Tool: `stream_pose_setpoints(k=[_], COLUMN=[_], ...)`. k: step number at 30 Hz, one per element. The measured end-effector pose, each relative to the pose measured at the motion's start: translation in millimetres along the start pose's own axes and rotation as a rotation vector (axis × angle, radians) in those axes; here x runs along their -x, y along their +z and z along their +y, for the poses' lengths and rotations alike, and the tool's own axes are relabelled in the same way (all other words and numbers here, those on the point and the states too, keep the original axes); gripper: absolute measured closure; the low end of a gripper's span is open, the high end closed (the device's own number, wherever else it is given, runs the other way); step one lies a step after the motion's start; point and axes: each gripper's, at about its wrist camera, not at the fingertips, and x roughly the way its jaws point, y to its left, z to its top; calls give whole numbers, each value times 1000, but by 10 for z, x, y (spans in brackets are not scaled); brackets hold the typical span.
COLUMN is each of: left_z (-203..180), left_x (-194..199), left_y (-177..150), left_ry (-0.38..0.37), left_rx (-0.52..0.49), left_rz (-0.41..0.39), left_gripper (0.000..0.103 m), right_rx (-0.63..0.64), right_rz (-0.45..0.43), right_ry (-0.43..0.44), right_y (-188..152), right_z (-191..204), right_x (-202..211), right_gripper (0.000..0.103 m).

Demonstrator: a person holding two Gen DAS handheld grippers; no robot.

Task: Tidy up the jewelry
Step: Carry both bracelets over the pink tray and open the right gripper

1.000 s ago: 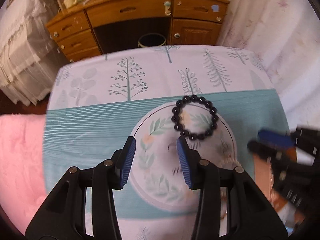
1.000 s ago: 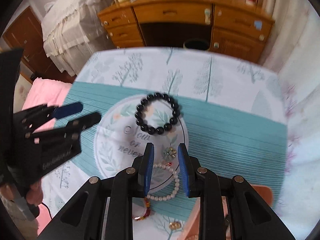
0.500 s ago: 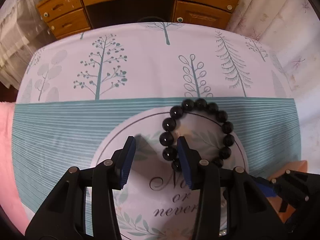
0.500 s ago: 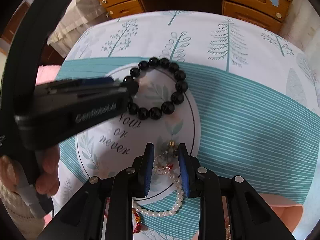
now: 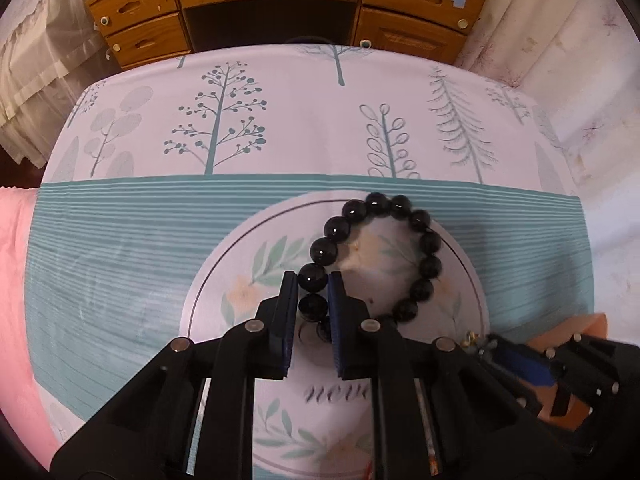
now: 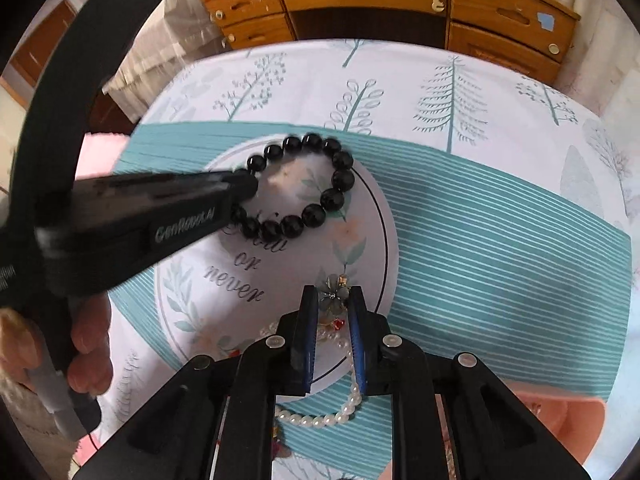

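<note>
A black bead bracelet lies on the printed circle of the tablecloth; it also shows in the right wrist view. My left gripper is shut on the bracelet's near-left beads, seen from the side in the right wrist view. My right gripper has its jaws close around a small flower ornament and looks shut on it. A white pearl bracelet lies under the right gripper.
A peach-coloured tray sits at the near right; it also shows in the left wrist view. A wooden desk with drawers stands beyond the table. A pink cloth lies to the left.
My left gripper moved forward and closed on the black bracelet's beads. My right gripper moved forward over the flower ornament and narrowed around it.
</note>
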Motion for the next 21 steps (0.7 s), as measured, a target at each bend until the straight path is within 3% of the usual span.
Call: stream_pose_setpoints(k=[11,16,21], left_z=[-82,-295,-562], left_x=[1035,1537,2003], left_y=[-380,-668,-938], left_ry=[-64,-114,-205], left_rx=[-91,-158,-211], left_rz=[-128,-180,-233], left_gripper=[91,91,91], right_rx=[-58,-82,-107], right_rz=[-166,-243,-257], right_ry=[105,120,105], right_y=[-460,-858,-1351], right_z=[-149,-292,-493], right_x=[864,1374,1652], right_gripper=[88,88,88])
